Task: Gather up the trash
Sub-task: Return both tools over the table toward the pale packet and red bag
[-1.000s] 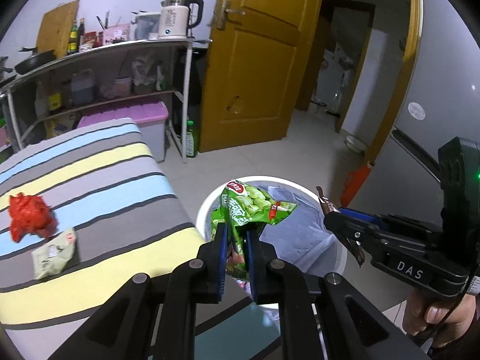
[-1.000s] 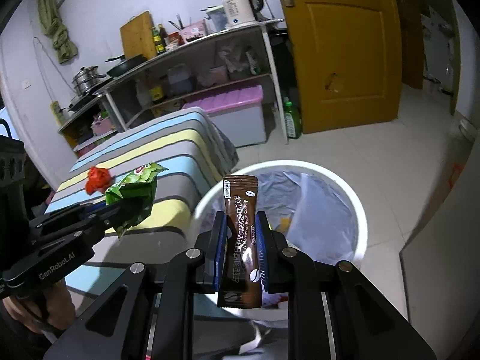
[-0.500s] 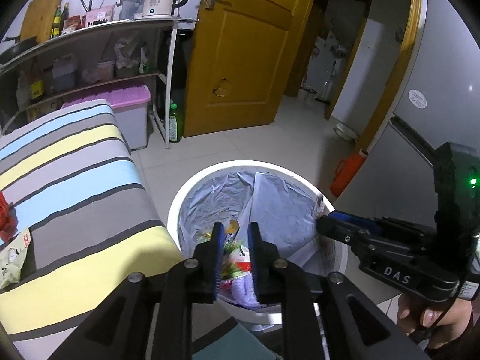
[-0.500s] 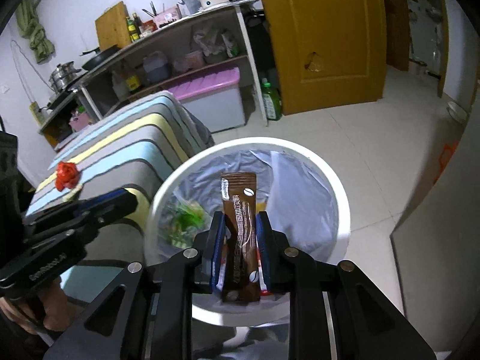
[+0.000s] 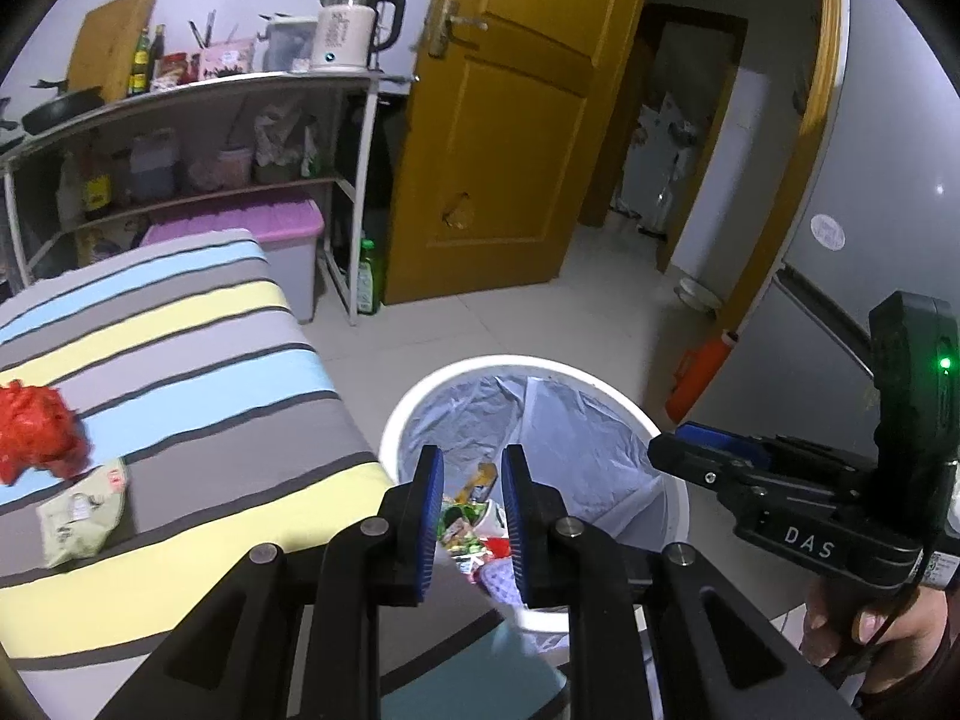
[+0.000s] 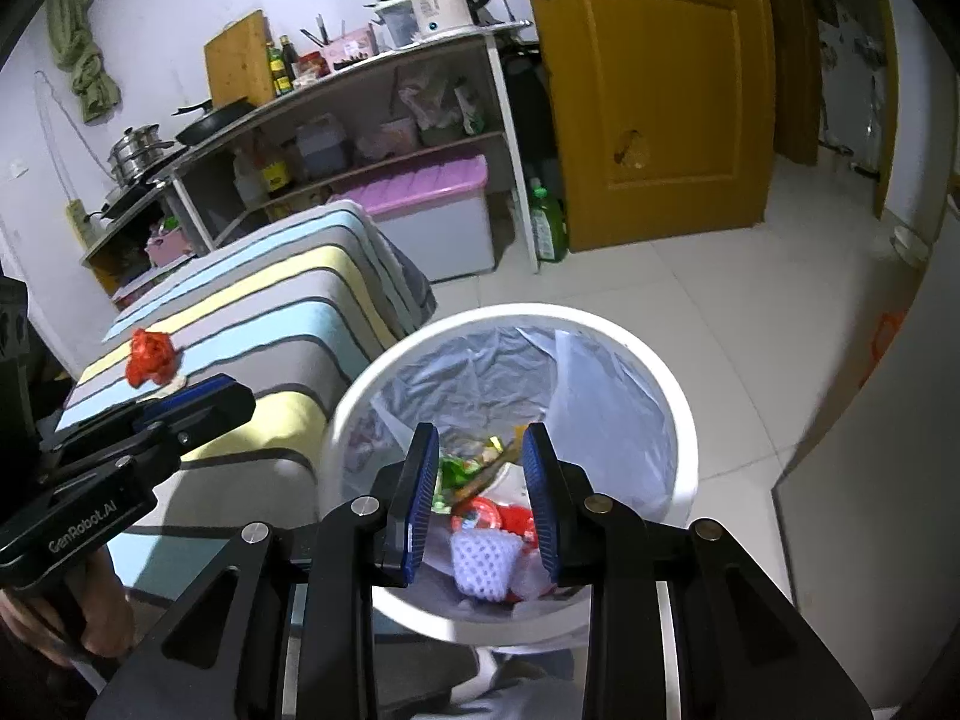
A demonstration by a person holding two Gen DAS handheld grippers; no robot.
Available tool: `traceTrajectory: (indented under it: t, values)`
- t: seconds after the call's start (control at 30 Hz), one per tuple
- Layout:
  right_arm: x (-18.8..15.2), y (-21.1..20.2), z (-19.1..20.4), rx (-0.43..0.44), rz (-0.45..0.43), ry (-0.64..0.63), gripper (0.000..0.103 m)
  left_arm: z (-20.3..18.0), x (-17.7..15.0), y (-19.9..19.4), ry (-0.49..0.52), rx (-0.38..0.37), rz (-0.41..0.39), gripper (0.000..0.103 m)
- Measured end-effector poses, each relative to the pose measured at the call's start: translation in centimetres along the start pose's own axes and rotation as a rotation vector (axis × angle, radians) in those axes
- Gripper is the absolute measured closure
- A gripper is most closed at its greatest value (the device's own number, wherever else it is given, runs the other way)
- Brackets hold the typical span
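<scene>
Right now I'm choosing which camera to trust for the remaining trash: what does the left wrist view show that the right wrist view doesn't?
Only the left wrist view shows the pale crumpled wrapper on the striped cloth, plus an orange bottle on the floor.

Only the right wrist view shows the white mesh sleeve plainly in the bin, and stacked steel pots.

Both show the lined white trash bin, the red crumpled bag and the kettle. The left gripper is empty; the right gripper is opening, empty.
</scene>
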State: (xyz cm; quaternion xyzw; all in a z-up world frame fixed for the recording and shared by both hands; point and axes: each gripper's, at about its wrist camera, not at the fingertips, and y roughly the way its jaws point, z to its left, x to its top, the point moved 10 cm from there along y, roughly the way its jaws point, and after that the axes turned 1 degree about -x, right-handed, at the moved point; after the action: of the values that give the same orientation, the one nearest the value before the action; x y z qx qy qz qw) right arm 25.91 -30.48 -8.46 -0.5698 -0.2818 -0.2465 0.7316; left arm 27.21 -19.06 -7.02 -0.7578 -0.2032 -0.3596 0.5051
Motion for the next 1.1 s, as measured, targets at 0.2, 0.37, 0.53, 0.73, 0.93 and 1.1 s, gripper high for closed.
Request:
traceTrajectory:
  t: [0.2, 0.37, 0.53, 0.73, 0.93, 1.1]
  values:
    - [0.1, -1.5, 3.4, 0.046, -0.026, -0.048, 0.073, 1.4, -0.2, -3.5, -0.018, 0.038, -0.046, 0.084]
    - [0.0, -2.3, 6.7, 0.099, -0.040, -0.096, 0.073, 3.3, -0.4, -6.4, -0.038, 0.076, -0.076, 0.084]
    - [-0.4, -2.7, 10.4, 0.156, -0.043, -0.150, 0.073, 5.7, -1.3, -9.3, -0.071, 0.116, -0.102, 0.084]
    - [-1.1, -2.5, 14.0, 0.205, -0.031, -0.199, 0.073, 9.0, -2.3, -12.0, -0.117, 0.169, -0.124, 0.084]
    - [-1.3, -1.6, 16.3, 0.246, -0.016, -0.225, 0.069, 12.1, -2.9, -13.4, -0.159, 0.213, -0.135, 0.084]
    - [-1.4, -0.5, 18.1, 0.271, 0.003, -0.240, 0.069, 14.2, -3.4, -14.3, -0.182, 0.242, -0.141, 0.084]
